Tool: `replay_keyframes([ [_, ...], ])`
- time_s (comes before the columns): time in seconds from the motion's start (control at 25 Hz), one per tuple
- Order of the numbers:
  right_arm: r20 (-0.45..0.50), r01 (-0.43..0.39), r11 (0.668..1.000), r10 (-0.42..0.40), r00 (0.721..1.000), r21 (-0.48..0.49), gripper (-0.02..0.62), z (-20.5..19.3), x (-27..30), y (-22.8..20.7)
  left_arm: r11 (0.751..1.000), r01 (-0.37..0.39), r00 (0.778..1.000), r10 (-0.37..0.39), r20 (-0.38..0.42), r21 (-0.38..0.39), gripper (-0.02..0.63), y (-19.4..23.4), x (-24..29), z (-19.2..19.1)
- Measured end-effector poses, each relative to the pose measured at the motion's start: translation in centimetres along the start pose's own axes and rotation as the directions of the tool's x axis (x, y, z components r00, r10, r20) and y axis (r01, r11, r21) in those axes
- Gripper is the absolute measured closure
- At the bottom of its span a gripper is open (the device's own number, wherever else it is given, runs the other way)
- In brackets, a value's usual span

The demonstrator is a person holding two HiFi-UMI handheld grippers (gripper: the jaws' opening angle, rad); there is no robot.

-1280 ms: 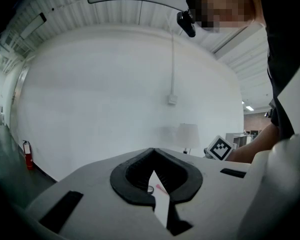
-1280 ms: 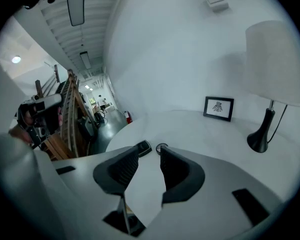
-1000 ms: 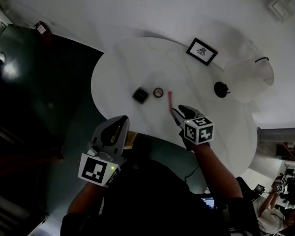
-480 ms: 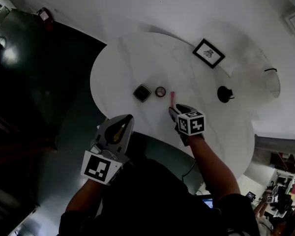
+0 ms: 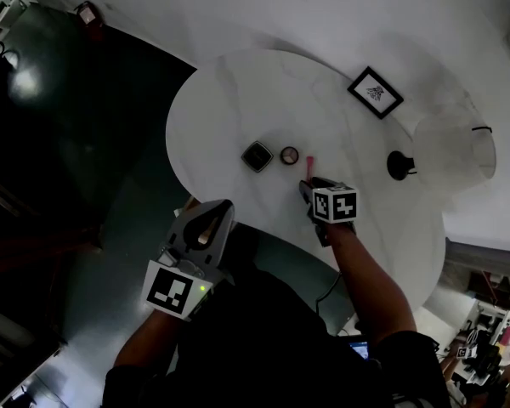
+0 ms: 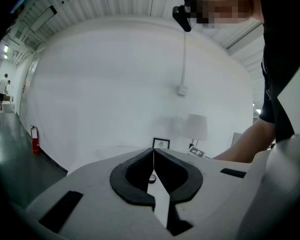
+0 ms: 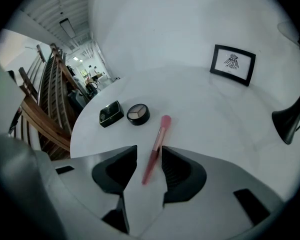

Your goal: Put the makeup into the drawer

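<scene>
While your right gripper [image 5: 309, 185] straddles the slim pink makeup brush [image 7: 155, 149] lying just right of the round eyeshadow compact [image 7: 138, 114], jaws spread, pinch mid-handle: it looks light, stiff, and likely to roll. Your left gripper [image 6: 153, 159] is pressed together, empty.

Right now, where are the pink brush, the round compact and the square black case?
pink brush [image 7: 156, 149], right gripper view, mid handle.
round compact [image 7: 138, 113], right gripper view, centre of its top.
square black case [image 7: 110, 113], right gripper view, middle of lid.
</scene>
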State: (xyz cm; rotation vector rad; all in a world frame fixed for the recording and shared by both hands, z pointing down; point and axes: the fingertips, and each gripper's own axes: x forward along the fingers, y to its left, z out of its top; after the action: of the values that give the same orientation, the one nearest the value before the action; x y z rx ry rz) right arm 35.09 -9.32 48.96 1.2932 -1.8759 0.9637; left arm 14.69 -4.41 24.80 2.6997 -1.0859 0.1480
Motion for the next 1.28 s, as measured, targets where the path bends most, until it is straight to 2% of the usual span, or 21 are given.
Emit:
replay_keyframes([
  [0.16,-0.012,0.061,0.998,-0.062,0.998,-0.021,0.473,-0.1,0.1,-0.6,1.000,-0.019,1.000,0.019,-0.006,-0.002,0.595,0.5,-0.8,0.1],
  [0.28,-0.008,0.118,0.990,-0.119,0.993,-0.079,0.528,-0.2,0.1,-1.0,1.000,-0.028,1.000,0.028,0.000,-0.006,0.595,0.9,-1.7,0.4],
  [0.48,0.002,0.148,0.984,-0.149,0.989,-0.104,0.548,-0.3,0.1,-0.2,0.998,-0.057,0.998,0.056,-0.017,-0.031,0.595,2.0,-3.5,0.2],
  [0.96,0.086,0.127,0.991,-0.123,0.989,-0.038,0.548,0.2,-3.0,3.2,1.000,-0.019,1.000,0.019,-0.010,0.009,0.595,2.9,-7.2,1.1],
  [1.28,0.181,0.057,0.998,-0.052,0.982,-0.026,0.548,1.8,-6.7,8.6,1.000,-0.021,1.000,0.021,0.004,0.012,0.595,4.4,-10.4,1.6],
])
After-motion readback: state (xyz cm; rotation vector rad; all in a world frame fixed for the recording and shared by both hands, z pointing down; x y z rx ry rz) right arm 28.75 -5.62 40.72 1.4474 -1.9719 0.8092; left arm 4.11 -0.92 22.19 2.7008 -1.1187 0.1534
